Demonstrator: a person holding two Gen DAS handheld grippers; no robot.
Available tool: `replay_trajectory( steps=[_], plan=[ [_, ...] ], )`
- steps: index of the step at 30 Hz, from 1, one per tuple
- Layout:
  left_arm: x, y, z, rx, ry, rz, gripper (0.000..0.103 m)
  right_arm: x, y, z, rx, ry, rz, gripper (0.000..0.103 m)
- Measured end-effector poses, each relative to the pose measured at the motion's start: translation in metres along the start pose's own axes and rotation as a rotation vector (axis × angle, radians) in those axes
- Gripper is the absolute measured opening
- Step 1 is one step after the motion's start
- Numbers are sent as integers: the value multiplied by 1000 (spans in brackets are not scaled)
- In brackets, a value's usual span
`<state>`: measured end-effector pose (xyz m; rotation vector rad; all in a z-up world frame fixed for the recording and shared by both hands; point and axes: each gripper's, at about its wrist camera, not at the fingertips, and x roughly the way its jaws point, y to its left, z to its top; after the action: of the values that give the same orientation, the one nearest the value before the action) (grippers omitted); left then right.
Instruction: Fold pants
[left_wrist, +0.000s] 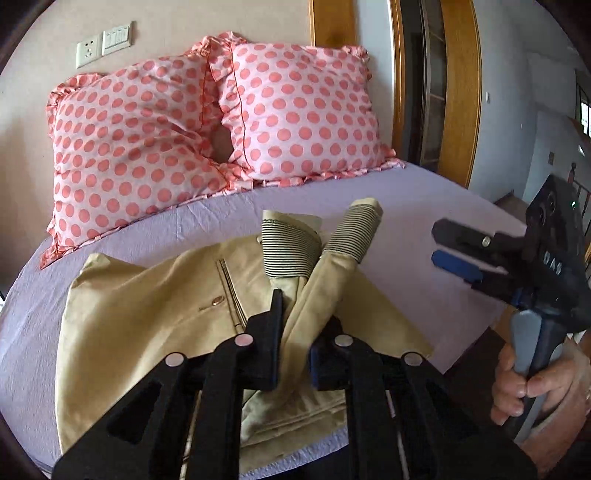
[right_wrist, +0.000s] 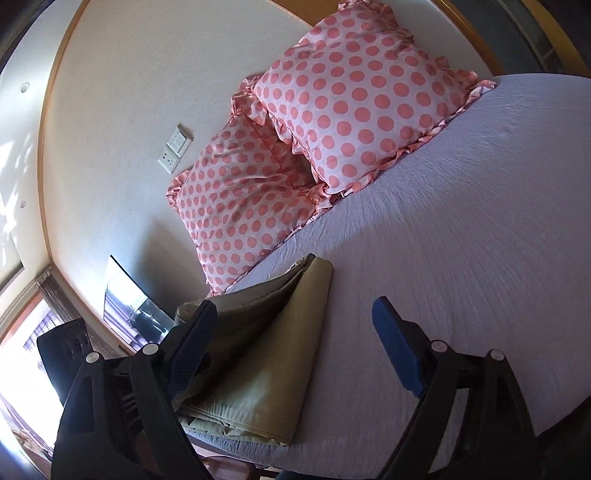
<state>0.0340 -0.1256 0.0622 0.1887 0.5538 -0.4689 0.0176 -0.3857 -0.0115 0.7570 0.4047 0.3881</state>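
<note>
1. Pants (left_wrist: 155, 314): khaki, partly folded, lying on the bed (left_wrist: 424, 206) near its front edge, striped cuffs (left_wrist: 291, 251) pointing toward the two pillows (left_wrist: 207, 129) at the head edge.
2. Left gripper (left_wrist: 295, 332): clenched on a bunched pant leg. Risk: if you pull sideways, the stacked layers beneath likely drag and the fold skews.
3. Right gripper (right_wrist: 295, 336): released, jaws wide, holding nothing, over the sheet beside the folded stack (right_wrist: 266, 350). Risk: one finger (right_wrist: 192, 339) sits close against the stack's side; a careless sweep may nudge it out of square.
4. Front edge of bed: the pants lie near it. Risk: a tug toward you could slide them off.
5. Cuffs: uneven, one crossing the other. Risk: folding now probably locks in a crooked seam.
</note>
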Motion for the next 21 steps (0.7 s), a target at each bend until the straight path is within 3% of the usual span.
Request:
replay_trajectory(
  steps=[2,4,7,8,10,12,14,16,19,21],
  plan=[
    [-2,-15,3,50,-19,1,11,2,2,2,14,6,16,88],
    [11,-34,-11,125,37,3,12,6,3,4,22,19,20,88],
    [29,-36,-34,127,121,-26,21,18,5,6,32,84,20,88],
    [25,-33,-35,114,111,-52,26,26,5,7,33,120,22,88],
    [7,-24,-34,72,88,-178,62,41,7,7,23,196,13,88],
    [-16,-8,-34,28,66,-316,68,60,9,8,-5,272,-19,88],
    [-32,20,-31,-44,59,-353,68,75,11,9,-38,322,-54,86],
    [-42,64,-28,-156,50,-294,71,89,11,9,-57,362,-72,73],
    [-39,144,-26,-345,77,-118,71,105,10,9,-64,414,-94,66],
    [-29,192,-30,-473,119,-64,70,113,11,9,-82,429,-120,63]
  ],
)
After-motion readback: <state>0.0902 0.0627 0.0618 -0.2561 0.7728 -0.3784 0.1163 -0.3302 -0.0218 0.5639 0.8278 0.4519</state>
